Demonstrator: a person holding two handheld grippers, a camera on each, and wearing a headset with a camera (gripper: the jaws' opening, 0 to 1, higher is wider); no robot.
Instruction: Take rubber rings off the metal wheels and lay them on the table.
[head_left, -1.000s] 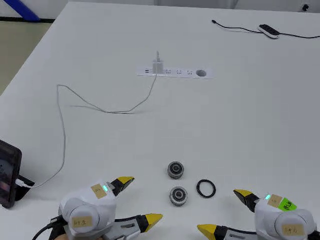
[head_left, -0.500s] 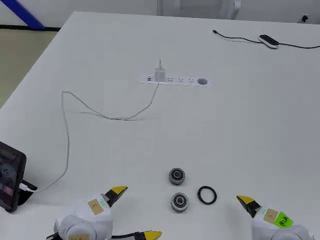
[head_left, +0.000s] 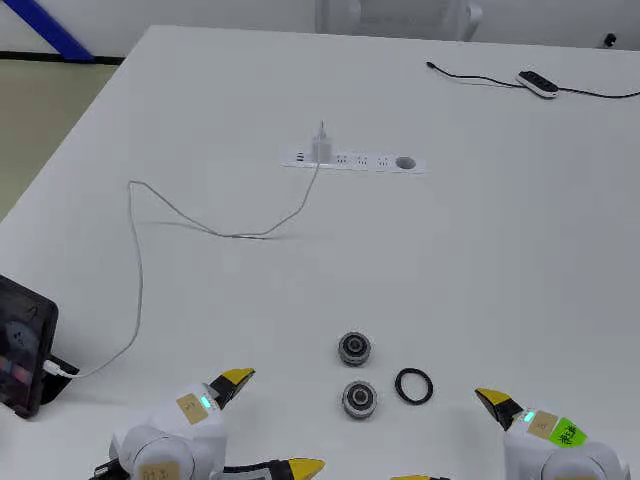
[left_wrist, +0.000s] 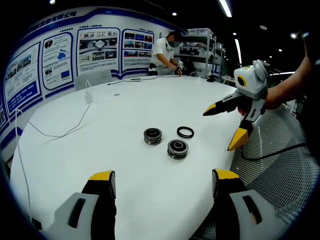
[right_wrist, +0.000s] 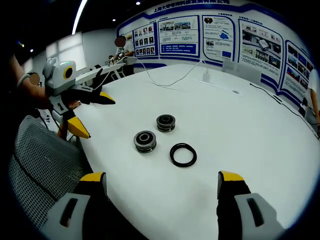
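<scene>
At the left edge of the head view, one dark phone is sitting on the white worktop. One thin white cable is running from it up to the one charger, which is plugged into a single white power strip in the upper middle.

At the lower left you are holding the left hand-held gripper with its yellow-tipped jaws spread wide, gripping nothing.

In the lower middle, two metal wheels are lying flat on the worktop, the far wheel and the near wheel. They are close together but not touching. One loose black rubber ring is lying flat just to their right, apart from both.

At the lower right you are holding the right hand-held gripper, also spread and empty.

The wheels and the ring are sitting between your two hand-held grippers, a little ahead of the jaw tips, and neither is touching them. In the left gripper view they are lying mid-frame ahead of the open jaws, with the ring on the right. In the right gripper view the ring is lying nearest the jaws, with the wheels to its left.

In the upper right, one small black-and-white device is resting on a dark cord.
</scene>
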